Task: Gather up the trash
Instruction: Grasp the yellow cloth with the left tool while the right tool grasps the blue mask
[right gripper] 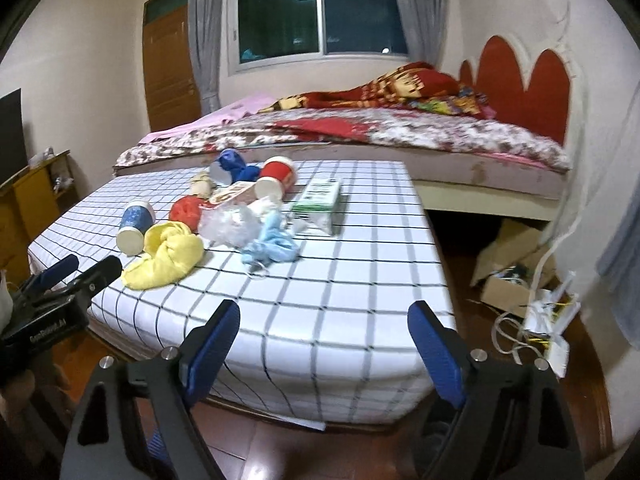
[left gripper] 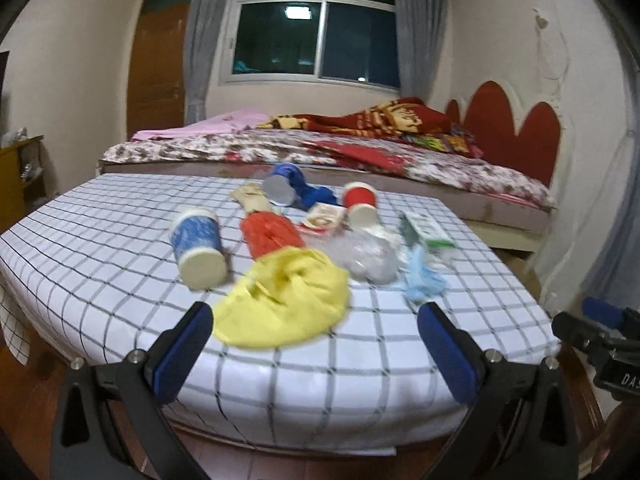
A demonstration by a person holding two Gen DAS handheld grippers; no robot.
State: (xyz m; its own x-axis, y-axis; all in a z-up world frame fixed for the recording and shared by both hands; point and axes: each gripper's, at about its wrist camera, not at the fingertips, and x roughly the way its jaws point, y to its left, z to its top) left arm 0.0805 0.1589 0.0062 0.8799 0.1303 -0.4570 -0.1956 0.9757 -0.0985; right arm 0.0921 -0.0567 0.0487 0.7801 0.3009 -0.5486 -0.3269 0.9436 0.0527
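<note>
Yellow bag (left gripper: pixel 280 300) lies nearest on the checked table (left gripper: pixel 100 280). Approach step: left gripper (left gripper: pixel 316 344) and right gripper (right gripper: pixel 324 340) wide open, empty. Next: close on bag.

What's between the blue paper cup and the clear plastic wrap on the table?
The yellow bag and orange bag lie between the blue paper cup and clear plastic wrap; clearest in the left wrist view.
</note>
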